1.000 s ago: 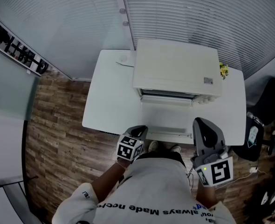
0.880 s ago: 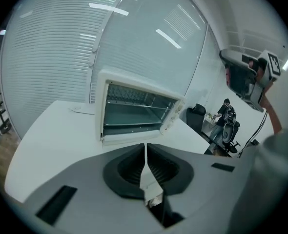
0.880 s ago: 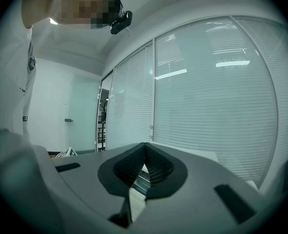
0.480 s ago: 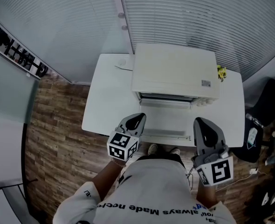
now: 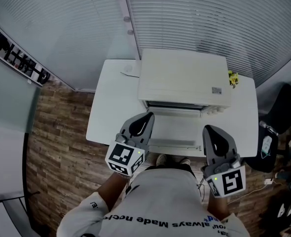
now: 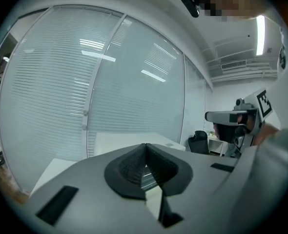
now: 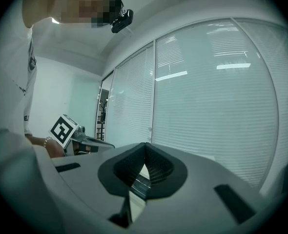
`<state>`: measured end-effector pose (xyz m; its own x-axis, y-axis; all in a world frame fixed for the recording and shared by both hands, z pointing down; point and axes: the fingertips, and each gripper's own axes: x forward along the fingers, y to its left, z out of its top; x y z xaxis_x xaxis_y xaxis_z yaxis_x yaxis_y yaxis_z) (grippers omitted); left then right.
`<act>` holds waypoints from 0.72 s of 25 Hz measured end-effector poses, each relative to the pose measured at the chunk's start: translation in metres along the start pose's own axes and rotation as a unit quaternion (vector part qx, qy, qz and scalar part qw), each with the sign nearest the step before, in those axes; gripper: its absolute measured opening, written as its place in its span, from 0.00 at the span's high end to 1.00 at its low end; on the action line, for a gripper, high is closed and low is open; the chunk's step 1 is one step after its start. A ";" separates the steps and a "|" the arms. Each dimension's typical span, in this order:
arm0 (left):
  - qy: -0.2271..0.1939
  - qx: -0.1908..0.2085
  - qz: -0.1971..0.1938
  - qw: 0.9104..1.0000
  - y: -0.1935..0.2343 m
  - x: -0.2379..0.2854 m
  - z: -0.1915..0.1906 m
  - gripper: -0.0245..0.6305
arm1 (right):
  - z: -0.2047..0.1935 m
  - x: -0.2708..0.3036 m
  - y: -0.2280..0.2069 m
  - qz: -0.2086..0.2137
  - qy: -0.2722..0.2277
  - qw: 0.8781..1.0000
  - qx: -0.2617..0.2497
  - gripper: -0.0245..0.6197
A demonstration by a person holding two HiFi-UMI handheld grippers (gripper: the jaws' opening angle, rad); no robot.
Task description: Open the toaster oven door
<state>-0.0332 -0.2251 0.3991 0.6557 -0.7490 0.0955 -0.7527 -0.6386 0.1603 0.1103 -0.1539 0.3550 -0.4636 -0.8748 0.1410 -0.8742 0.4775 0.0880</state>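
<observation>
The white toaster oven (image 5: 184,78) stands on a white table (image 5: 103,115) in the head view. Its door (image 5: 175,128) lies folded down flat toward me, with the handle (image 5: 172,143) at the near edge. My left gripper (image 5: 146,117) hovers over the door's left corner, touching nothing. Its jaws have just been closing and now stand shut with nothing between them, as the left gripper view (image 6: 145,147) shows. My right gripper (image 5: 210,131) hangs by the door's right corner, also shut and empty (image 7: 145,147).
Slatted blinds on glass walls (image 5: 209,19) run behind the table. A small yellow object (image 5: 232,76) sits right of the oven and a small white item (image 5: 128,71) left of it. A dark chair (image 5: 283,107) stands at the right, over wooden floor (image 5: 56,142).
My left gripper has risen from below the table's front edge toward the camera and now sits over the door's left corner. The right gripper has stayed put.
</observation>
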 end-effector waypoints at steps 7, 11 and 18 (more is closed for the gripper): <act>-0.049 0.017 -0.005 0.999 -0.010 -0.006 0.042 0.93 | 0.002 0.000 -0.002 -0.004 -0.002 1.000 -0.002 0.95; -0.065 0.025 -0.008 0.998 -0.016 -0.010 0.059 0.93 | 0.004 -0.001 -0.003 -0.005 -0.005 1.000 -0.002 0.95; -0.096 0.033 -0.018 0.995 -0.024 -0.018 0.085 0.93 | 0.012 -0.003 -0.002 -0.004 -0.012 1.000 -0.004 0.95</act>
<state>-0.0321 -0.2109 0.3101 0.6637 -0.7414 -0.0991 -0.7353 -0.6710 0.0956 0.1115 -0.1527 0.3425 -0.4593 -0.8807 0.1159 -0.8771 0.4702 0.0976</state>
